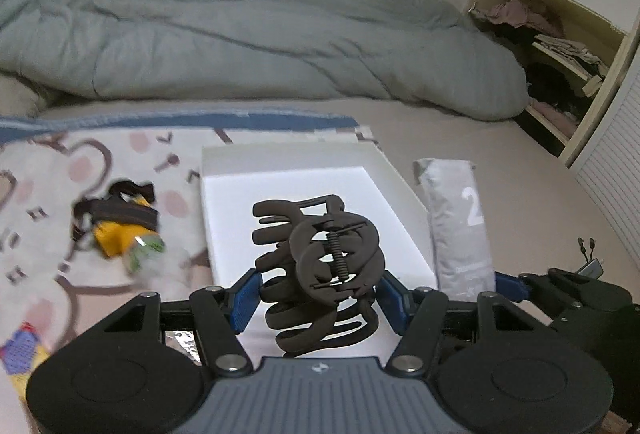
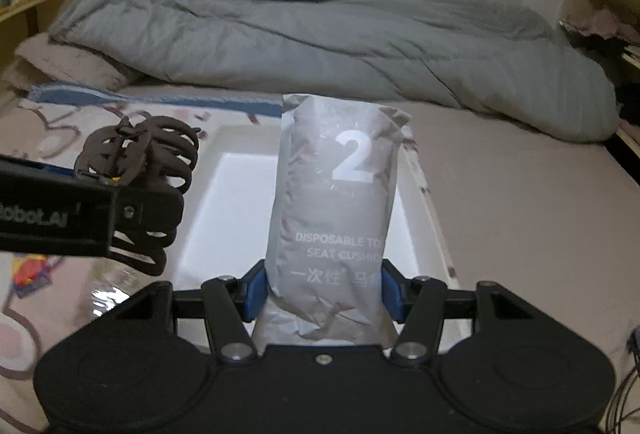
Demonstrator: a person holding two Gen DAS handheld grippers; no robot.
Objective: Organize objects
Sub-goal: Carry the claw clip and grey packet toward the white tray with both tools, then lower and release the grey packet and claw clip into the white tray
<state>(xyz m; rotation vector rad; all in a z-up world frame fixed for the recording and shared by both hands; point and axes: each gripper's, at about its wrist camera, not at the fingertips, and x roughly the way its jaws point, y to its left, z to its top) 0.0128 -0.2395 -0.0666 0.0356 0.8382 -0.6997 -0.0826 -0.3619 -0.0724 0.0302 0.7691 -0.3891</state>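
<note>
My left gripper point(image 1: 318, 300) is shut on a dark brown hair claw clip point(image 1: 320, 258) and holds it above a white open box point(image 1: 288, 158) on the bed. The clip also shows at the left of the right wrist view point(image 2: 140, 158). My right gripper point(image 2: 322, 292) is shut on a grey pouch point(image 2: 340, 202) marked "2" and "disposable toilet seat cushion", held upright over the same box point(image 2: 420, 218). In the left wrist view the pouch point(image 1: 456, 218) stands just right of the box.
A yellow packet wrapped in a dark band point(image 1: 120, 222) lies on the patterned blanket point(image 1: 48, 186) left of the box. A rumpled grey duvet point(image 1: 260, 46) lies across the back of the bed. An open closet with clothes point(image 1: 552, 50) stands at the right.
</note>
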